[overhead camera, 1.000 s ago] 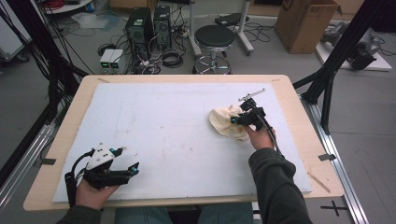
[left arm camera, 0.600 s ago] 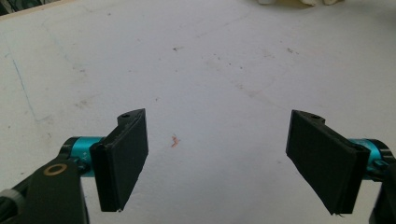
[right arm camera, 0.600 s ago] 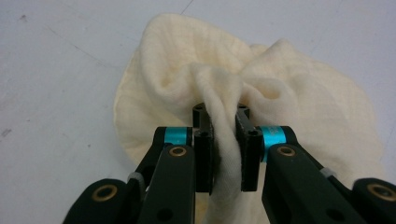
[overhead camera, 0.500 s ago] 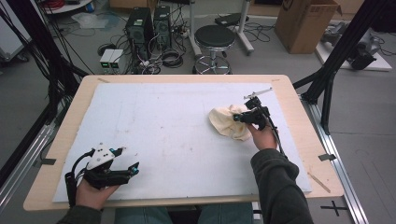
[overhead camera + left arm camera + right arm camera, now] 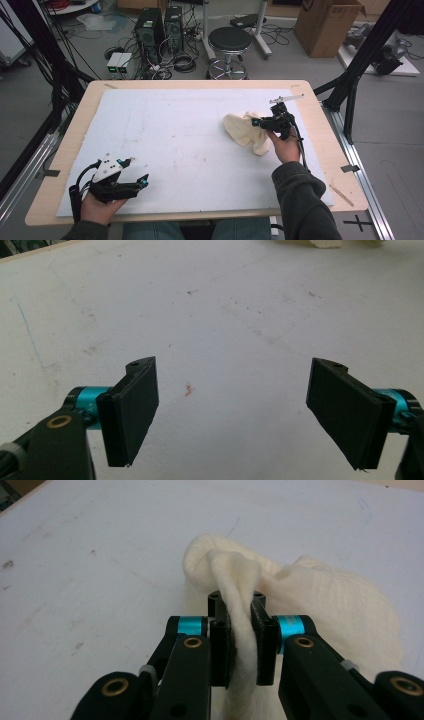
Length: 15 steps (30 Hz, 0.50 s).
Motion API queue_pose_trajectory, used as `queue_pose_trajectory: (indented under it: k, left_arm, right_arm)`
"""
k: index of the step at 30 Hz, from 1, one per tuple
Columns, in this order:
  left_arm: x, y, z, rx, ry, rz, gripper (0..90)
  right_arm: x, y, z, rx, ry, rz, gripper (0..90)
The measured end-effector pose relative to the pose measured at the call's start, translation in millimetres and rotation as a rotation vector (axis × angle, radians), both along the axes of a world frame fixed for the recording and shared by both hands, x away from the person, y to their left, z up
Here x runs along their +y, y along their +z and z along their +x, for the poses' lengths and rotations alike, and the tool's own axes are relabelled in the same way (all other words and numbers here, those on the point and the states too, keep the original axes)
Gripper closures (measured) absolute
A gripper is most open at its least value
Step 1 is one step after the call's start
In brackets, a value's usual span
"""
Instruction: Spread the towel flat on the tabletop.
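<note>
While I watch from the high view, my right gripper [image 5: 260, 122] sits at the right of the white board [image 5: 165, 130], pinching a fold of the cream cloth [image 5: 242, 130]; its jaws have just been closing, with the cloth between them; the rest of the cloth lies crumpled on the board just left of that hand; my left gripper [image 5: 139, 172] rests near the front left corner, well apart from the cloth.

From the left gripper view, the jaws stand spread wide over bare, speckled board with nothing between them; a strip of the cloth [image 5: 325, 243] peeks in at the top edge, far off.

From the right gripper view, the two pads [image 5: 220, 645] are pressed on a raised ridge of cloth [image 5: 240, 630]; the remainder bunches behind and to the right.

I judge the grasp made and a lift barely begun; spreading or folding the cloth looks wholly undone, and the left gripper has yet to join.
</note>
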<state>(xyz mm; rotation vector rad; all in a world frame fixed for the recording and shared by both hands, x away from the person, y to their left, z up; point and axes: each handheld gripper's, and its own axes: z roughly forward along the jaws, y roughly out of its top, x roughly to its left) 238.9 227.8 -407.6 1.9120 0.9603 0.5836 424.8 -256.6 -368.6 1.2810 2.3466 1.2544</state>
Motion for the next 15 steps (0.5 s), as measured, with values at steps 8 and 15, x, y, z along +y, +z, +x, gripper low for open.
queue_pose_trajectory:
  k: [8, 15]
  left_arm:
    - [-1.0, -0.4, 1.0, 0.003, -0.002, 0.004, 21.3]
    - [-1.6, 0.4, -0.3, -0.007, 0.000, 0.007, 21.4]
  right_arm:
    - [2.8, 16.5, -17.3, -0.042, 0.041, 0.041, 82.4]
    - [10.5, 33.8, -36.4, -0.082, 0.081, 0.071, 82.4]
